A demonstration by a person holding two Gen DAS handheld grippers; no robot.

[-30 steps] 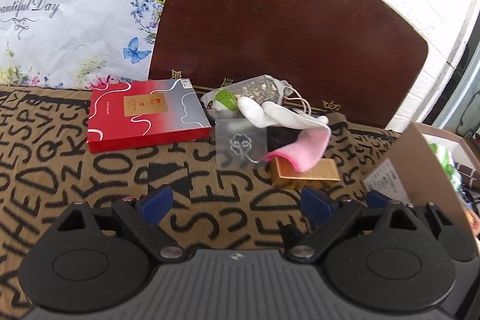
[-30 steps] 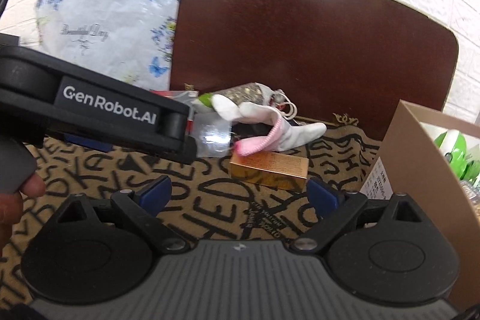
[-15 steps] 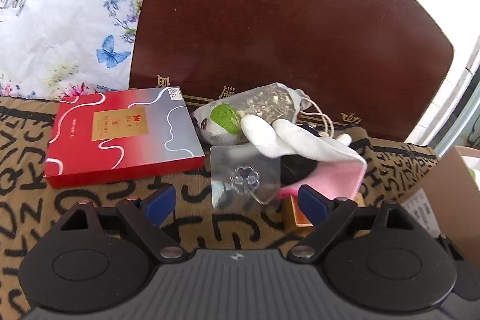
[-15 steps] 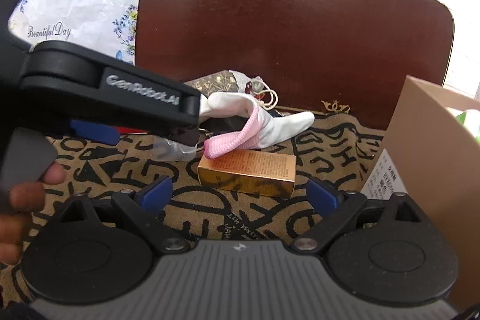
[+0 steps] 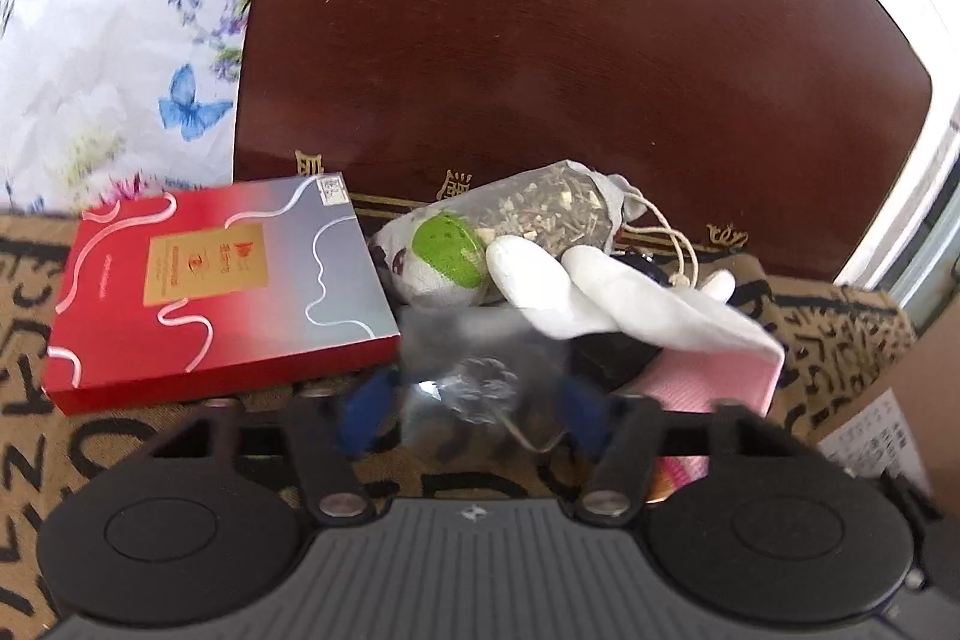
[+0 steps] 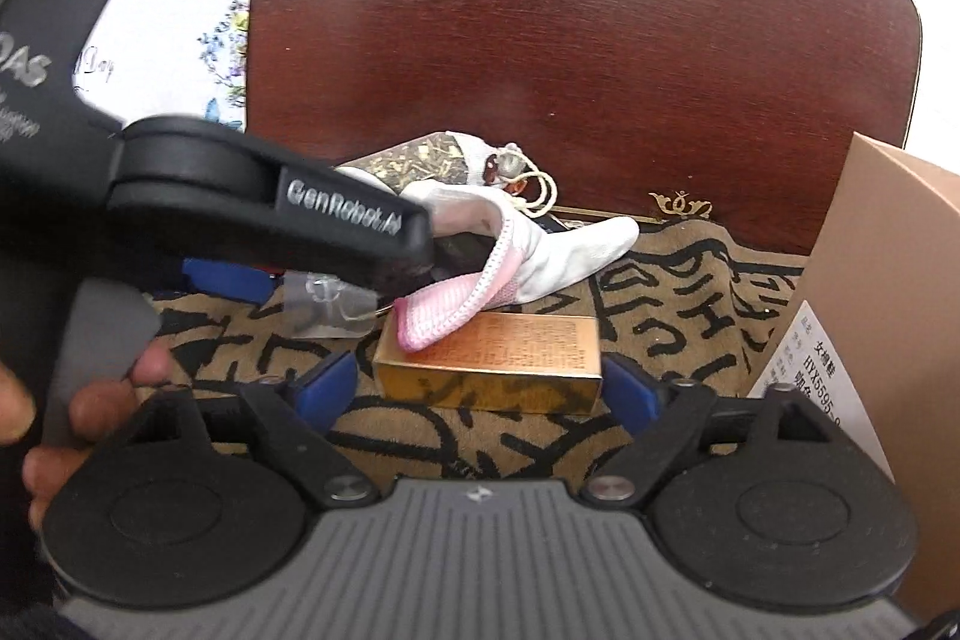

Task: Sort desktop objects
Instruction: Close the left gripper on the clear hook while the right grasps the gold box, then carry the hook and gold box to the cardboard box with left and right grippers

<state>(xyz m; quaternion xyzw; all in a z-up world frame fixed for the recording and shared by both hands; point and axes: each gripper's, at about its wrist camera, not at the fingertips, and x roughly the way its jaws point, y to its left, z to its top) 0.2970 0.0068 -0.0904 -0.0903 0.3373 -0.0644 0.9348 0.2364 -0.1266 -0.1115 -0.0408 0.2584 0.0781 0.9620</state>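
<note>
Clear plastic, a small hook plate [image 5: 474, 370], lies between the jaws of the left gripper [image 5: 474, 403], which are closing, blurred, not yet visibly pressing it. Beside it on the desk [image 5: 36, 436] sit a red box [image 5: 216, 286] to the left and a white-and-pink glove [image 5: 636, 310] to the right. The right gripper [image 6: 480, 388] has wide, closing jaws either side of a gold box [image 6: 492, 361].
</note>
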